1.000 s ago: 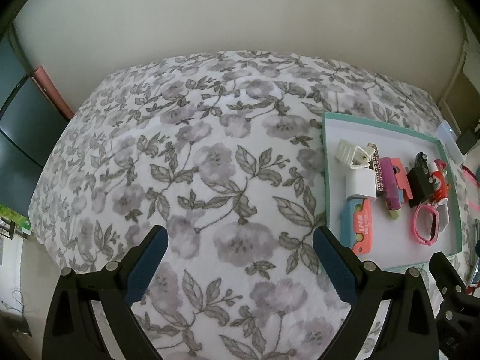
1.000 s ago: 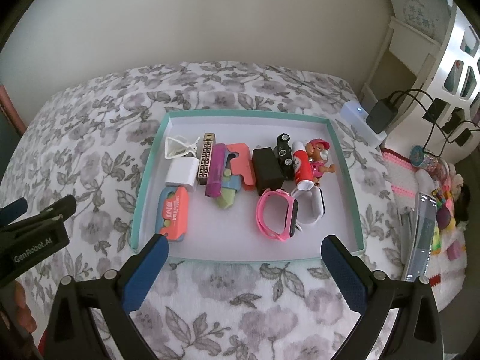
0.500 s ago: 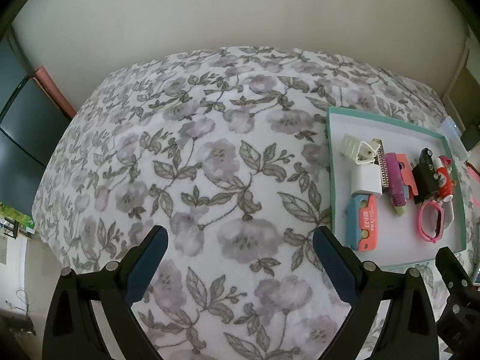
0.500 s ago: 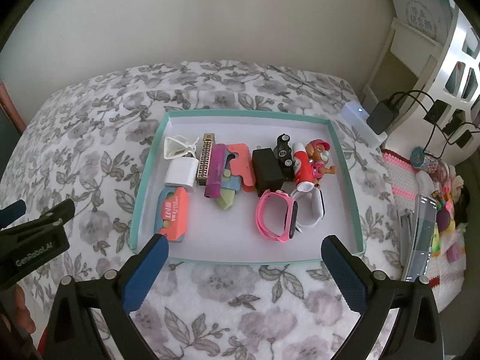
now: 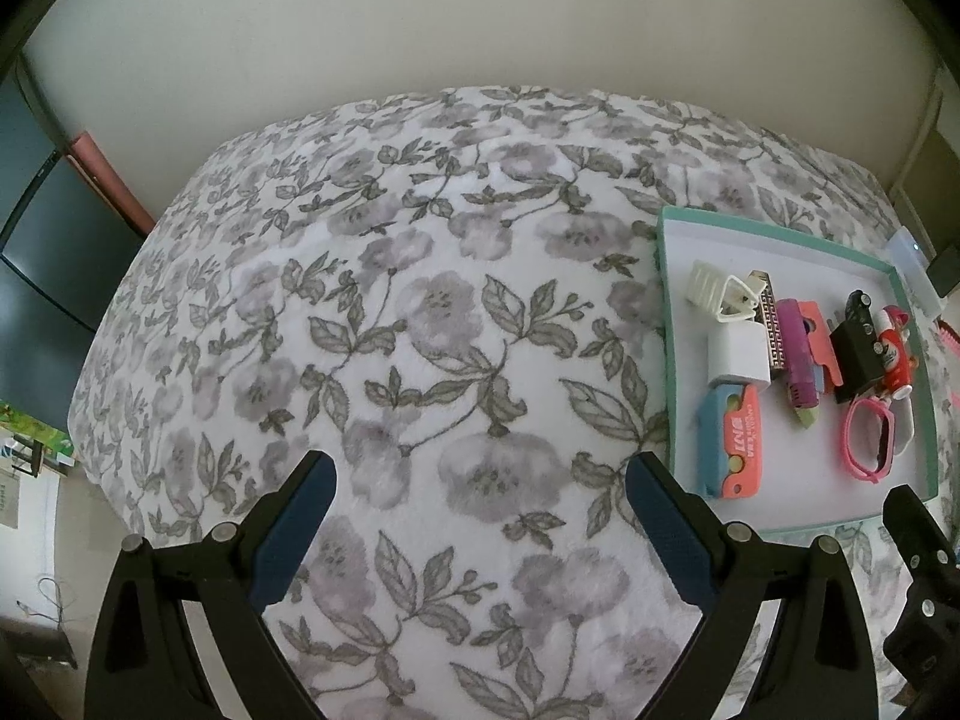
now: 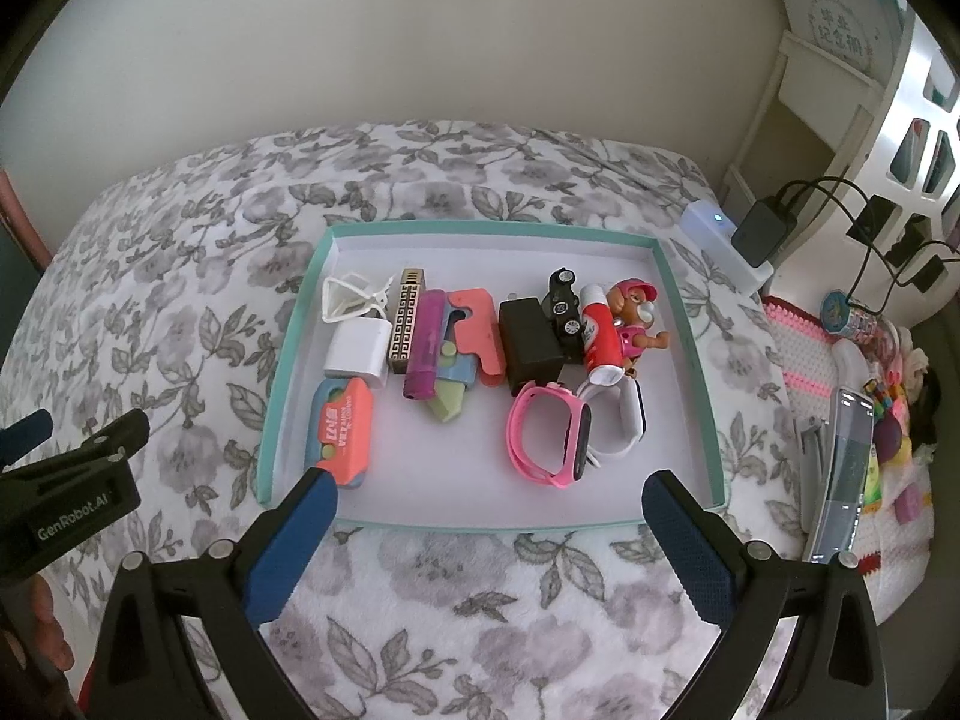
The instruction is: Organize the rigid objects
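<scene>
Tray: one shallow white tray with a teal rim (image 6: 295, 324) was seen lying on the floral grey-and-white bedspread (image 5: 384, 330).
Watches: two were counted, a pink strap watch (image 6: 549, 441) and a white strap watch (image 6: 624, 420), touching each other.
Other contents: one white charger cube (image 6: 357, 351), one white plastic clip (image 6: 348, 300), one coral-and-blue folding case (image 6: 342, 429), one purple tube (image 6: 427, 345), one black box (image 6: 531, 345), one black toy car (image 6: 563, 300) and one pink-capped figurine (image 6: 636, 315) were crowded in a row.
Left tool (image 5: 480, 501): spread wide, nothing held, above bare bedspread left of the tray.
Right tool (image 6: 489, 513): spread wide, nothing held, over the tray's near rim.
Surroundings: a white power strip with black plugs (image 6: 729, 234) was seen past the tray.
</scene>
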A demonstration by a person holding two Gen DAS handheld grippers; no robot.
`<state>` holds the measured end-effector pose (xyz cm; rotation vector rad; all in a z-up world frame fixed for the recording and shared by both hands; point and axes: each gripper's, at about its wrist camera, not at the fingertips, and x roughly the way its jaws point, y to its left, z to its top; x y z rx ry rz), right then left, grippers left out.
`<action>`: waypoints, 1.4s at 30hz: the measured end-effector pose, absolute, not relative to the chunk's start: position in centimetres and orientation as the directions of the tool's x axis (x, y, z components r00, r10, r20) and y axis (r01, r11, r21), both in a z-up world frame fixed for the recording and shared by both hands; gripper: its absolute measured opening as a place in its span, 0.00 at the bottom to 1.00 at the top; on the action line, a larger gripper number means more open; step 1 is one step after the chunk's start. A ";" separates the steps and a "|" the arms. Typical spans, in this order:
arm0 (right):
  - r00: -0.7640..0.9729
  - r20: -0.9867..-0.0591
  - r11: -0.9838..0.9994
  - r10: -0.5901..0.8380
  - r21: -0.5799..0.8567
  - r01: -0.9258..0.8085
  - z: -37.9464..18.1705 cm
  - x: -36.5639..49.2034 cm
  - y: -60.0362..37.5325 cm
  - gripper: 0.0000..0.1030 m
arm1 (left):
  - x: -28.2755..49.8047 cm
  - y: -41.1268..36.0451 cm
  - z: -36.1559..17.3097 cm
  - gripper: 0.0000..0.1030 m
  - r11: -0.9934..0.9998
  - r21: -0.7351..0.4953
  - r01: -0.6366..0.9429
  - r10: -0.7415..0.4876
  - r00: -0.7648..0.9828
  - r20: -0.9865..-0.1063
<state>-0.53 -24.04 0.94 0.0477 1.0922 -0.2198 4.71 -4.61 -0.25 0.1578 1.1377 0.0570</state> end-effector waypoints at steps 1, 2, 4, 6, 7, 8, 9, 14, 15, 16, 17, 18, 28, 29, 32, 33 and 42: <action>0.440 -0.885 0.977 -0.154 -0.070 0.203 1.0 -0.5 -24.0 1.00 | 4.7 -4.6 -0.2 0.95 0.987 0.154 0.035 0.126 0.420 -0.899; 0.439 -0.885 0.977 -0.155 -0.070 0.203 1.0 -0.5 -24.1 1.00 | 4.7 -4.6 -0.2 0.95 0.987 0.154 0.035 0.126 0.420 -0.899; 0.437 -0.886 0.976 -0.156 -0.070 0.205 1.0 -0.5 -24.1 1.00 | 4.7 -4.7 -0.2 0.95 0.987 0.154 0.035 0.126 0.420 -0.899; 0.436 -0.886 0.976 -0.157 -0.071 0.208 1.0 -0.5 -24.0 1.00 | 4.7 -4.7 -0.2 0.95 0.987 0.154 0.034 0.126 0.420 -0.899; 0.435 -0.887 0.975 -0.158 -0.072 0.209 0.9 -0.5 -24.0 1.00 | 4.7 -4.7 -0.2 0.95 0.987 0.154 0.034 0.126 0.420 -0.899; 0.434 -0.887 0.975 -0.159 -0.072 0.209 0.9 -0.5 -23.9 1.00 | 4.6 -4.7 -0.2 0.95 0.988 0.154 0.033 0.126 0.419 -0.899; 0.433 -0.887 0.975 -0.159 -0.073 0.210 0.9 -0.5 -23.9 1.00 | 4.6 -4.6 -0.3 0.95 0.987 0.154 0.034 0.126 0.418 -0.899; 0.434 -0.887 0.975 -0.159 -0.073 0.210 0.9 -0.5 -23.9 1.00 | 4.6 -4.6 -0.3 0.95 0.987 0.156 0.032 0.128 0.421 -0.898; 0.433 -0.887 0.975 -0.159 -0.072 0.210 0.9 -0.5 -23.9 1.00 | 4.6 -4.7 -0.3 0.95 0.987 0.155 0.033 0.127 0.420 -0.899; 0.433 -0.887 0.975 -0.159 -0.072 0.210 0.9 -0.5 -23.9 1.00 | 4.6 -4.7 -0.2 0.95 0.987 0.155 0.033 0.127 0.419 -0.899; 0.433 -0.887 0.975 -0.159 -0.072 0.210 0.9 -0.5 -24.0 1.00 | 4.6 -4.7 -0.2 0.95 0.987 0.155 0.033 0.127 0.419 -0.899; 0.433 -0.887 0.975 -0.159 -0.072 0.210 0.9 -0.5 -24.0 1.00 | 4.6 -4.6 -0.3 0.95 0.987 0.155 0.032 0.127 0.419 -0.899; 0.432 -0.888 0.975 -0.159 -0.073 0.210 0.8 -0.5 -24.0 1.00 | 4.6 -4.8 -0.2 0.95 0.987 0.156 0.034 0.128 0.420 -0.899; 0.432 -0.888 0.975 -0.159 -0.072 0.210 0.8 -0.5 -24.0 1.00 | 4.6 -4.8 -0.2 0.95 0.987 0.156 0.034 0.128 0.420 -0.899; 0.432 -0.887 0.975 -0.160 -0.072 0.211 0.8 -0.5 -24.0 1.00 | 4.6 -4.7 -0.1 0.95 0.987 0.154 0.034 0.126 0.420 -0.899; 0.433 -0.887 0.975 -0.159 -0.072 0.211 0.8 -0.5 -23.9 1.00 | 4.6 -4.7 -0.2 0.95 0.988 0.154 0.033 0.126 0.420 -0.899; 0.432 -0.888 0.975 -0.159 -0.072 0.211 0.8 -0.4 -23.9 1.00 | 4.4 -4.7 0.3 0.95 0.987 0.151 0.046 0.116 0.442 -0.890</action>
